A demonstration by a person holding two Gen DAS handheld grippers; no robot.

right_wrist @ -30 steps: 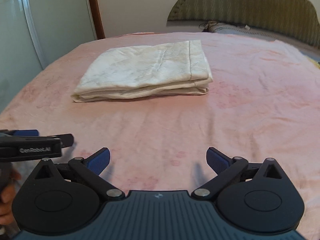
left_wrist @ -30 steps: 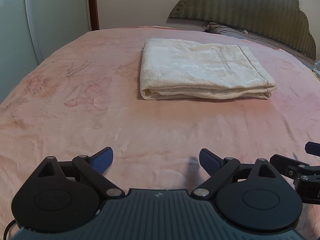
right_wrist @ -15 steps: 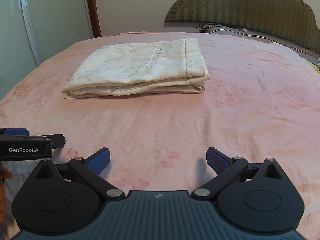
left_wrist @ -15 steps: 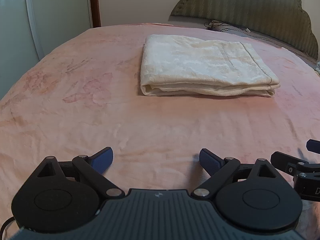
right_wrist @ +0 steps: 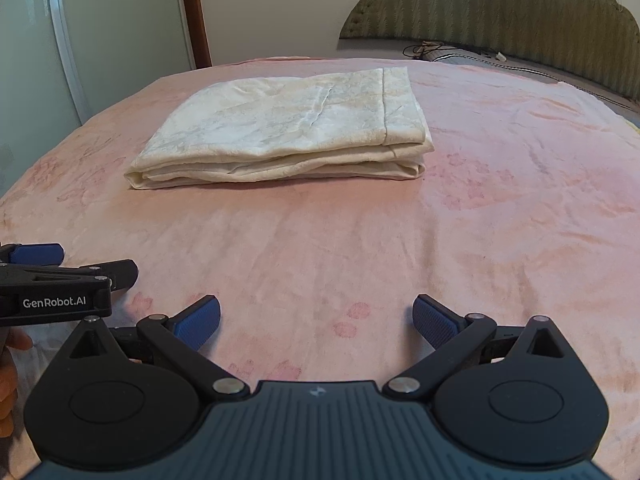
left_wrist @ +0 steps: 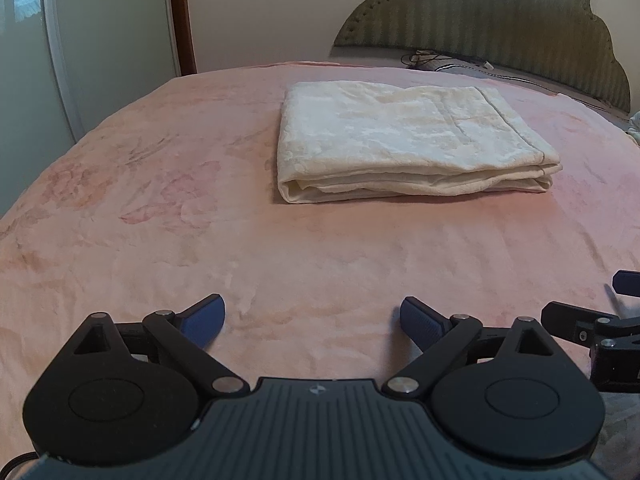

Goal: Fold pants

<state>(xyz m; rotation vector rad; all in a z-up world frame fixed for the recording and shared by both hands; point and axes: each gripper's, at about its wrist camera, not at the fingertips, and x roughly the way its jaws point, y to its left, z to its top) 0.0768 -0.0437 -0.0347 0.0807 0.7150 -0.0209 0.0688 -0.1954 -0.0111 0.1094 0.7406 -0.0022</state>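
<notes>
Fold looks done. The pants [left_wrist: 408, 144] sit as a flat cream stack, several layers deep, on the pink bed [left_wrist: 160, 220], upper centre-right of the left wrist frame and upper centre of the right wrist frame [right_wrist: 288, 132]. Edges line up, nothing trailing.

Left gripper [left_wrist: 312, 320]: jaws wide apart, empty, low at the bottom of its frame, well short of the stack. Right gripper [right_wrist: 316, 320]: same, jaws apart, holding nothing, near bed level.

My read: end of task, or the pause before a last tidy. If anything is left, it's a light press or squaring of the near edge. That needs both grippers forward to the stack and a shallow approach so the top layer doesn't get dragged. No grasp needed unless another fold is wanted.

View differences:
- Left wrist frame shows the rounded fold at the stack's left end and a stitched seam along the right side. The right gripper pokes in at the lower right edge.
- Right wrist frame shows the right end with its hem band, and the left gripper at left edge with its "GenRobot.AI" label, plus what looks like fingers [right_wrist: 10, 380] at the far lower left, too cropped to be sure.
- Headboard [left_wrist: 500, 28] and a cable tangle [right_wrist: 424, 48] sit behind the stack.
</notes>
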